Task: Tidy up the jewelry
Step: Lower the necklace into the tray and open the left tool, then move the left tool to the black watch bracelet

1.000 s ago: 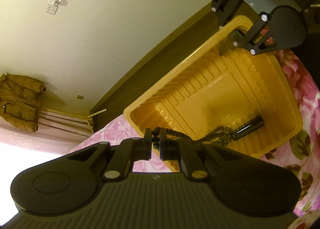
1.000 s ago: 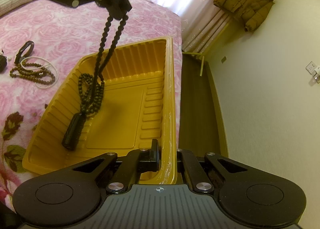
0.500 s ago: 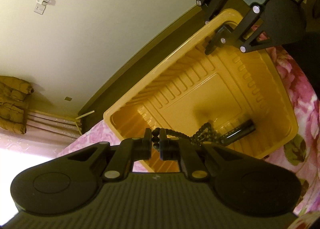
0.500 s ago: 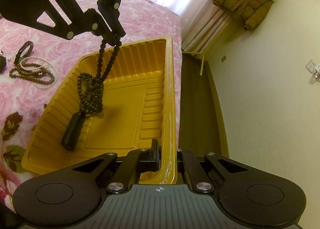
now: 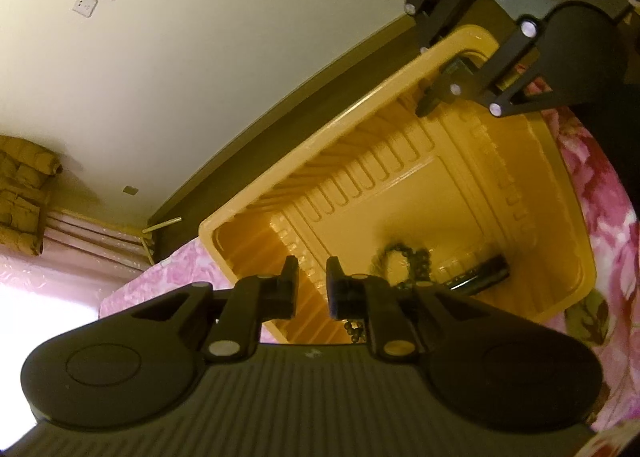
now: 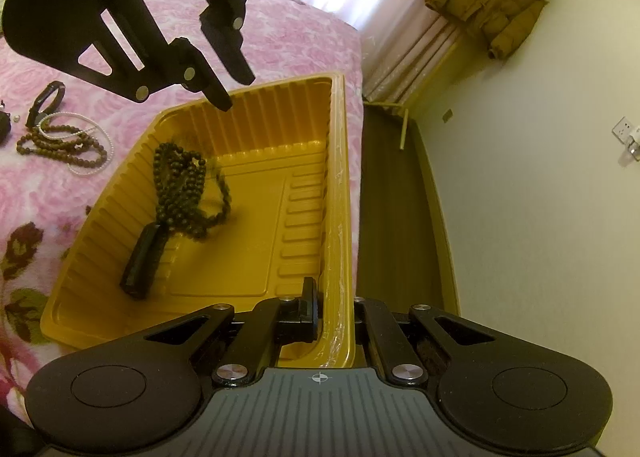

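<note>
I'm opening my left gripper, empty, above the tray; the dark bead necklace is lying inside. My right gripper is pinching the rim. Next, I'm eyeing the beads on the bedspread.

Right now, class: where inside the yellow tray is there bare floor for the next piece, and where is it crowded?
Free: the yellow tray floor between the dark bead necklace and the wall the right gripper clamps. Crowded: the side nearest the bedspread, where beads and tassel lie under the left gripper's opening, empty jaws.
</note>
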The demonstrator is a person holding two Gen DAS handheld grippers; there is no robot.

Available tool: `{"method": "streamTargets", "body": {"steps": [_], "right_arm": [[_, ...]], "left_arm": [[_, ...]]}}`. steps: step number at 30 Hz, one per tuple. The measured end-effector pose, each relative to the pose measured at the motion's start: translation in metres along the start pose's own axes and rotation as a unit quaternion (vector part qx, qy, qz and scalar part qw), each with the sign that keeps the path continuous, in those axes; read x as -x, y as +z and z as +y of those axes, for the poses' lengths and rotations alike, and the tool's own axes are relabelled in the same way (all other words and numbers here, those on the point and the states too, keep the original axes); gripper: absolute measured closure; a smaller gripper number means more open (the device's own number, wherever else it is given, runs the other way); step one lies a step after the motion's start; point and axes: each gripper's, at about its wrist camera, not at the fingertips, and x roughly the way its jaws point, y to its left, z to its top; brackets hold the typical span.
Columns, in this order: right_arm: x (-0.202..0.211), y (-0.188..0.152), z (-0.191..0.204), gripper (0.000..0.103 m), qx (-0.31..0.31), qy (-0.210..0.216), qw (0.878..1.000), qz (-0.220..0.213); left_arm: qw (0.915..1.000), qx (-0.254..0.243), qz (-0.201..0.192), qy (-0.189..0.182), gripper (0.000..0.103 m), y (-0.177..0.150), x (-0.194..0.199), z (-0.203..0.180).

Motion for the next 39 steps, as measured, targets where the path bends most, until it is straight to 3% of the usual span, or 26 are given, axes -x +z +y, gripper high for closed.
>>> {"method": "streamTargets", "body": {"steps": [4, 8, 13, 17, 23, 28, 30, 34, 37, 39], "right_arm": [[0.000, 0.000, -0.001, 0.100, 0.000, 0.000, 1.000, 0.000], [0.000, -0.001, -0.001, 0.100, -0.003, 0.000, 1.000, -0.003], [-0.001, -0.001, -0.003, 0.100, -0.007, 0.001, 1.000, -0.003], [-0.001, -0.003, -0.005, 0.100, -0.011, 0.005, 1.000, -0.004], [0.000, -0.004, -0.006, 0.100, -0.014, 0.007, 1.000, -0.006], [0.001, -0.004, -0.005, 0.100, -0.016, 0.007, 1.000, -0.009], [0.002, -0.004, -0.005, 0.100, -0.016, 0.006, 1.000, -0.009], [0.002, -0.005, -0.005, 0.100, -0.016, 0.006, 1.000, -0.008], [0.003, -0.006, -0.005, 0.100, -0.017, 0.007, 1.000, -0.007], [0.002, -0.006, -0.005, 0.100, -0.016, 0.006, 1.000, -0.006]], "left_arm": [[0.9997, 0.024, -0.005, 0.005, 0.089, -0.004, 0.005, 0.008], [0.9951, 0.096, -0.018, 0.014, 0.086, -0.017, 0.020, 0.023], [0.9770, 0.209, -0.028, 0.030, 0.082, -0.053, 0.048, 0.039], [0.9542, 0.293, -0.021, 0.055, 0.081, -0.096, 0.071, 0.037], [0.9017, 0.424, 0.009, 0.085, 0.069, -0.174, 0.103, 0.008], [0.8437, 0.523, 0.044, 0.111, 0.066, -0.236, 0.121, -0.031], [0.8247, 0.549, 0.057, 0.125, 0.066, -0.256, 0.125, -0.047], [0.7766, 0.611, 0.057, 0.144, 0.058, -0.284, 0.134, -0.084], [0.7551, 0.635, 0.051, 0.154, 0.057, -0.293, 0.136, -0.112], [0.7486, 0.641, 0.047, 0.161, 0.055, -0.295, 0.136, -0.126]]}}
